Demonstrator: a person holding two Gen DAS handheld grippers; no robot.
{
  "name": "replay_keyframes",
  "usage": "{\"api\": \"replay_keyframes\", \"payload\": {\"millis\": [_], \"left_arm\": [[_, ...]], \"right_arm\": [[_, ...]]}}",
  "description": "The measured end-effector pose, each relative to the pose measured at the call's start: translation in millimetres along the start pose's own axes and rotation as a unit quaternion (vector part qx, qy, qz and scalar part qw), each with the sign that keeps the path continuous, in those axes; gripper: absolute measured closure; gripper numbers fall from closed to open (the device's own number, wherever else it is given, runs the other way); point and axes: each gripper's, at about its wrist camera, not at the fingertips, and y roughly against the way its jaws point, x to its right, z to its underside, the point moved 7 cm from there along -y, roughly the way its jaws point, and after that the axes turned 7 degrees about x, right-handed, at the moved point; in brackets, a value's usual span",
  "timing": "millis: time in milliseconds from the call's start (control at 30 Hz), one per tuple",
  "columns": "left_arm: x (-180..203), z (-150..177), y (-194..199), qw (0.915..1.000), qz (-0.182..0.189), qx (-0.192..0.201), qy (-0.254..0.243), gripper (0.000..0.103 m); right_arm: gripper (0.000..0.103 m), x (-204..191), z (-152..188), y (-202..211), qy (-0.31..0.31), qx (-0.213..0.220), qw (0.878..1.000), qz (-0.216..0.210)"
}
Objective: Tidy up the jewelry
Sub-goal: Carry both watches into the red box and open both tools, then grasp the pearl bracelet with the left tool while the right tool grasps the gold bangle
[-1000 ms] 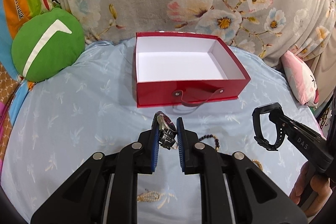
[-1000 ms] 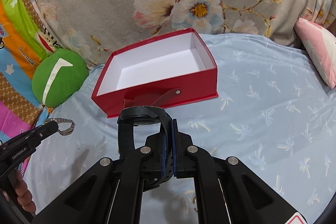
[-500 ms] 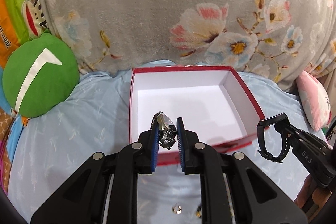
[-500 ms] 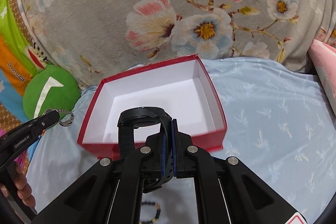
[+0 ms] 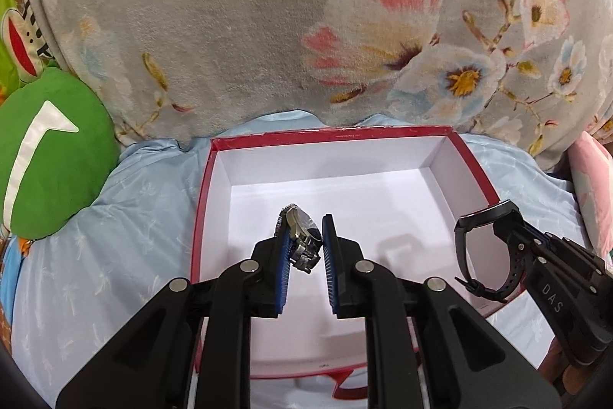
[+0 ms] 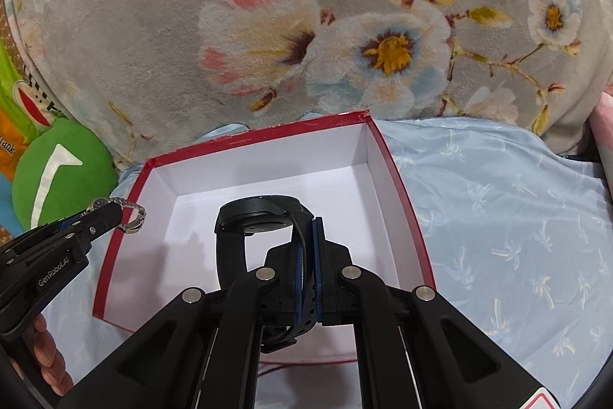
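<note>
A grey floral blanket [image 5: 249, 25] backs the pale blue bedsheet [image 6: 498, 198].

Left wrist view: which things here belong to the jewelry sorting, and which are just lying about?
Job: metal watch in left gripper; black watch in right gripper; red box.
Lying about: green cushion; floral blanket; pink pillow.
</note>
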Motion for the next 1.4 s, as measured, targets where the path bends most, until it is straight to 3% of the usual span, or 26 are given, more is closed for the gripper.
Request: {"api": "replay_keyframes", "payload": {"millis": [300, 400, 467, 533, 633, 733, 833, 933, 1400], "left_arm": [[1.8, 6.9, -31.4, 0.9997, -0.01, -0.022, -0.003, 0.088], [1.1, 12.5, -40.4, 0.9994, -0.015, -0.032, 0.0, 0.085], [-1.5, 14.4, -42.9, 0.9991, -0.029, -0.03, 0.003, 0.074], [-5.1, 13.1, -40.5, 0.9987, -0.048, -0.02, 0.004, 0.03], [-10.9, 7.7, -30.0, 0.9981, -0.061, 0.002, 0.012, 0.011], [-13.9, 5.1, -23.0, 0.9984, -0.053, -0.001, 0.018, 0.011], [-17.3, 5.8, -15.6, 0.9985, -0.049, -0.003, 0.025, 0.011], [-22.1, 9.4, -7.1, 0.9983, -0.054, -0.001, 0.021, 0.01], [-42.1, 31.0, 51.7, 0.9981, -0.043, -0.001, 0.044, 0.01]], "right_arm": [[0.097, 1.7, 8.2, -34.6, 0.007, -0.026, 1.0, 0.002], [0.089, 0.0, 15.8, -42.7, 0.014, -0.037, 0.999, 0.005], [0.084, 0.7, 20.4, -46.4, 0.021, -0.044, 0.999, 0.015], [0.078, 2.3, 24.8, -47.3, 0.021, -0.051, 0.998, 0.024], [0.052, 3.8, 29.4, -42.4, 0.017, -0.053, 0.998, 0.024], [0.048, 1.4, 29.8, -35.5, 0.035, -0.048, 0.997, 0.039], [0.033, 0.7, 32.0, -30.8, 0.057, -0.053, 0.995, 0.058], [0.03, 2.9, 36.1, -20.4, 0.075, -0.05, 0.993, 0.077], [0.029, 5.0, 49.2, 56.2, 0.039, -0.023, 0.998, 0.048]]}}
